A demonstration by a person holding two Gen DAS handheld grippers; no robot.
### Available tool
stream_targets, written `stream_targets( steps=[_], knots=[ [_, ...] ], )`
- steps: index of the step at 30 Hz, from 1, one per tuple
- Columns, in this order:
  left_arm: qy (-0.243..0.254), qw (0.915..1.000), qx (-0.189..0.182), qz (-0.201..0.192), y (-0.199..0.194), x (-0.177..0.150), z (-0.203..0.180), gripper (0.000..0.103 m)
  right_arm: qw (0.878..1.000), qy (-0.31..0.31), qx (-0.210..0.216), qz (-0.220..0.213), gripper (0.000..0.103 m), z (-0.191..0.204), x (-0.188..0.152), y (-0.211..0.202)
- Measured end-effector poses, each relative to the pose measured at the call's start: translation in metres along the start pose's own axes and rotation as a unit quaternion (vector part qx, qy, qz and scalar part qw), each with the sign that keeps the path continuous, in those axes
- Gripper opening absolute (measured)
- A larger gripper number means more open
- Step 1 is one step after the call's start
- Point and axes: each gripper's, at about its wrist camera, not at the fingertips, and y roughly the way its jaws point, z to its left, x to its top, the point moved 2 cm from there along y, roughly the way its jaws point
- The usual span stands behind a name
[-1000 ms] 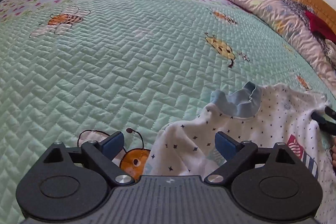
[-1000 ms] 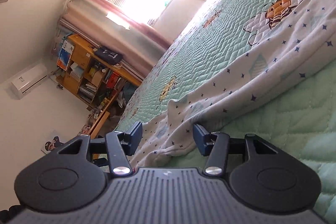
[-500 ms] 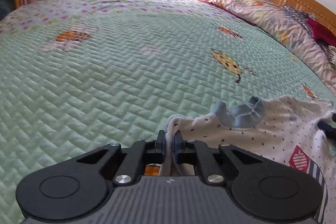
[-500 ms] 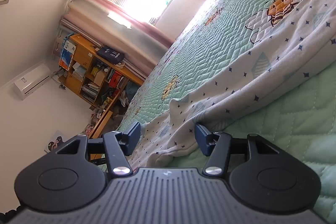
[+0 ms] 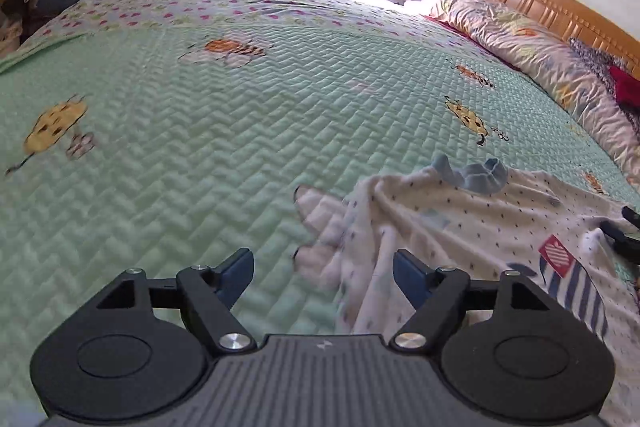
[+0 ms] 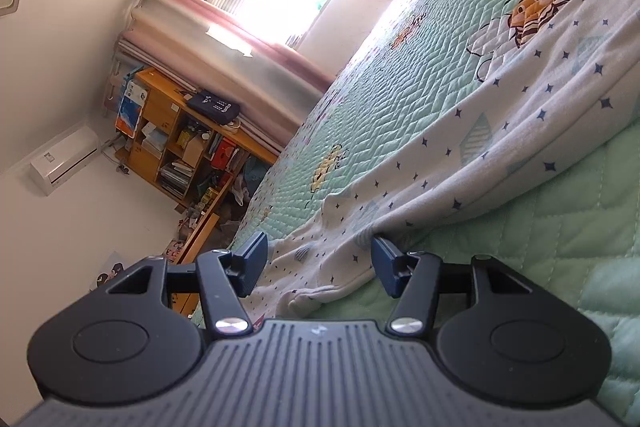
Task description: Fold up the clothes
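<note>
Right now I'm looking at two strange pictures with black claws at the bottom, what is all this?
Those claws are two hand-held grippers; a person holds one in each hand. Each picture comes from a camera mounted on one gripper, looking along its fingers. The left gripper is opening above a green quilted bedspread, with nothing pinched. Beside it lies a white star-print garment with a blue collar, waiting to be folded. The right gripper looks sideways across the bed; its open jaws stand either side of the garment's edge without squeezing it. Pillows lie by the headboard.
</note>
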Motion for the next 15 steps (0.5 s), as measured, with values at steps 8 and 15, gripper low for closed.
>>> stream_targets(
  steps=[8,15],
  knots=[
    [-0.22,0.9669,0.079,-0.103,-0.129,-0.121,0.082,0.083,1.0,0.011,0.007,-0.004,0.059,-0.006,0.001,-0.003],
    [-0.391,0.9086,0.044,-0.141,-0.113,-0.139,0.127,0.093,1.0,0.025,0.016,-0.008,0.059,-0.015,0.002,-0.008]
  ],
)
